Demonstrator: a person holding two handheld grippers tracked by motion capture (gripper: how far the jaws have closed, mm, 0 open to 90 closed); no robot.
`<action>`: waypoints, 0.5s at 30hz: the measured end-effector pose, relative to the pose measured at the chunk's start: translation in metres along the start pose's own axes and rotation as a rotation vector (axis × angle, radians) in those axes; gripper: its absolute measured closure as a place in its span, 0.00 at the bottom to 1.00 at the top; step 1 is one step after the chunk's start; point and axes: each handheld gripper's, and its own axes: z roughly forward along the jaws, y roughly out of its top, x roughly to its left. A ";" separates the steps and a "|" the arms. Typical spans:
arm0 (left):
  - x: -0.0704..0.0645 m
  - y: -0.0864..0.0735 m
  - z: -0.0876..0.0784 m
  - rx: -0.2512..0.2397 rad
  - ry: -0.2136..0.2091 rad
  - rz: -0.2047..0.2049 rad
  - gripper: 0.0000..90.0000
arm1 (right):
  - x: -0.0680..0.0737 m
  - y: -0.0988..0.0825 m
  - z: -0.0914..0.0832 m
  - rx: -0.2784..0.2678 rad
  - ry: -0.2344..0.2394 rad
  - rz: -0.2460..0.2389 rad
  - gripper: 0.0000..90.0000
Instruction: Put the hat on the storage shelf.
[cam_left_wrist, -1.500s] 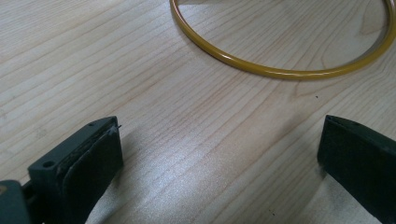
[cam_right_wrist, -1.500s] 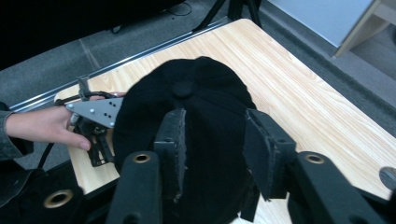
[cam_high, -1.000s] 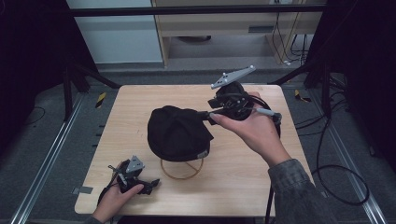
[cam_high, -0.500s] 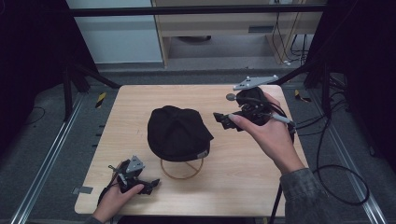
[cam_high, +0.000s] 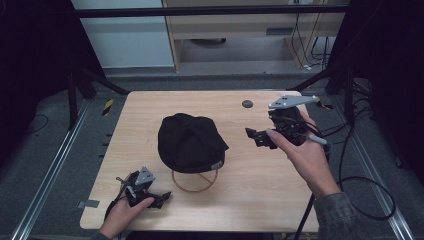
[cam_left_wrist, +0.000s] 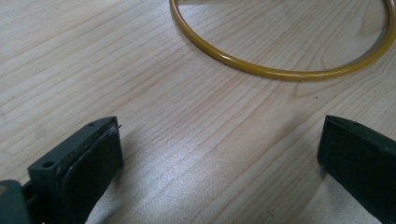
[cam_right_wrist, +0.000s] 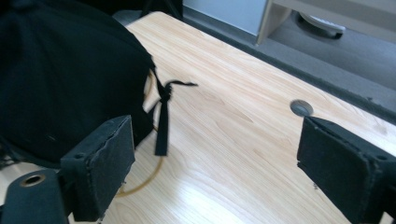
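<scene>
Our right tool (cam_high: 260, 137) hangs above the counter's right half, near the far right corner, jaws spread wide with nothing between them; they have just been opening and then eased in slightly. Its own camera shows the two black pads (cam_right_wrist: 105, 163) well apart over bare wood, the black cap (cam_right_wrist: 65, 79) just to the left of the left pad and not touching it. A black strap (cam_right_wrist: 162, 116) dangles from the cap's rim down to the counter (cam_right_wrist: 224, 154). Beyond the right pad we see a small round grey disc (cam_right_wrist: 301, 108) set into the wood near the far edge.

Our left tool (cam_high: 159, 198) rests near the counter's near left corner, also released, its jaws (cam_left_wrist: 93, 158) wide apart over bare wood. Just ahead of them lies the yellow ring (cam_left_wrist: 261, 70), clear of both pads.

From the high view the cap (cam_high: 190, 142) sits at about the middle of the counter (cam_high: 145, 110), on top of the ring (cam_high: 192, 184), whose near arc pokes out from under the cap's front edge. The right tool is near the cap's right side, apart from it.
</scene>
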 end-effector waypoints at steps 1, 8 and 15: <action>0.000 0.000 0.000 0.000 0.000 -0.001 0.00 | -0.002 -0.002 0.000 0.003 -0.005 0.002 0.14; 0.000 0.000 0.000 0.004 -0.001 0.002 0.00 | -0.013 -0.018 0.004 0.015 -0.031 0.033 0.15; 0.000 0.000 0.000 0.004 -0.001 0.002 0.00 | -0.019 -0.028 0.009 0.037 -0.054 0.033 0.15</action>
